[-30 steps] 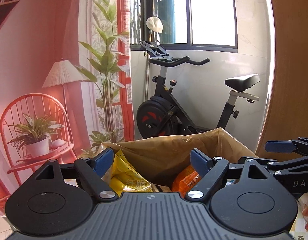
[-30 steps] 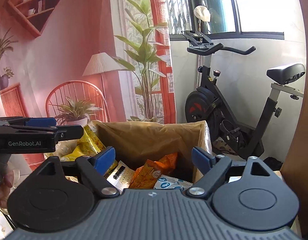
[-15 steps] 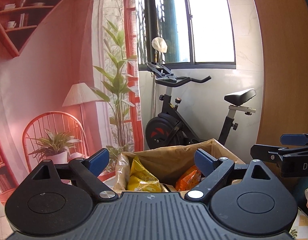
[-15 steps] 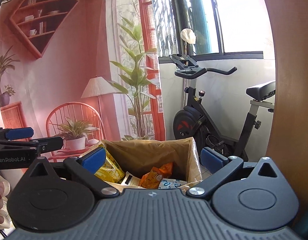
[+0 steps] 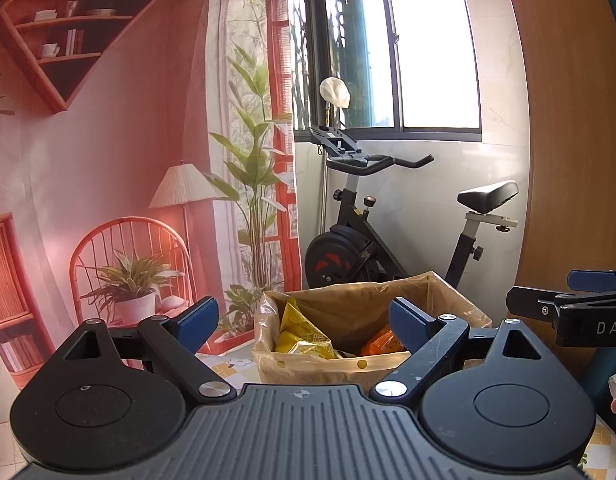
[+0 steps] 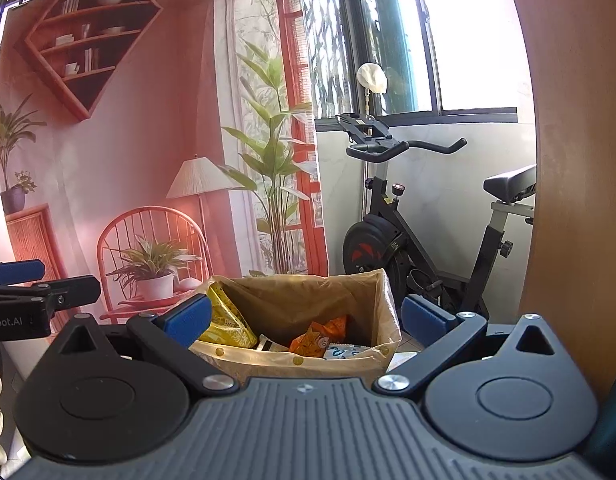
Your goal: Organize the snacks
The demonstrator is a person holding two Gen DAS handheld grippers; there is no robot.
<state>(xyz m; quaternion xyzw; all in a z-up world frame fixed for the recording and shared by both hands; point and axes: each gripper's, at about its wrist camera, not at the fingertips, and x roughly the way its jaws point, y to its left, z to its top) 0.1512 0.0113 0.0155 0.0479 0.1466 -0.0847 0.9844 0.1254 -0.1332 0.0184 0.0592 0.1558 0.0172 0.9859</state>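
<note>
A cardboard box (image 5: 368, 362) lined with a clear bag stands on the table ahead of both grippers. Inside it I see a yellow snack bag (image 5: 303, 332) at the left and an orange packet (image 5: 382, 342) at the right. In the right wrist view the same box (image 6: 308, 364) holds the yellow bag (image 6: 225, 324), the orange packet (image 6: 318, 336) and a white-and-blue packet (image 6: 344, 352). My left gripper (image 5: 303, 322) is open wide and empty, short of the box. My right gripper (image 6: 305, 320) is also open and empty, beside the left one.
The right gripper's fingers (image 5: 548, 306) reach in from the right edge, the left gripper's fingers (image 6: 59, 294) from the left edge. An exercise bike (image 5: 368, 248) stands behind the box. A printed backdrop (image 5: 127, 160) hangs left, a wooden panel (image 5: 568, 160) right.
Both grippers have drawn back and risen from the box, which now looks smaller and farther off. Both pairs of jaws have opened a little wider.
</note>
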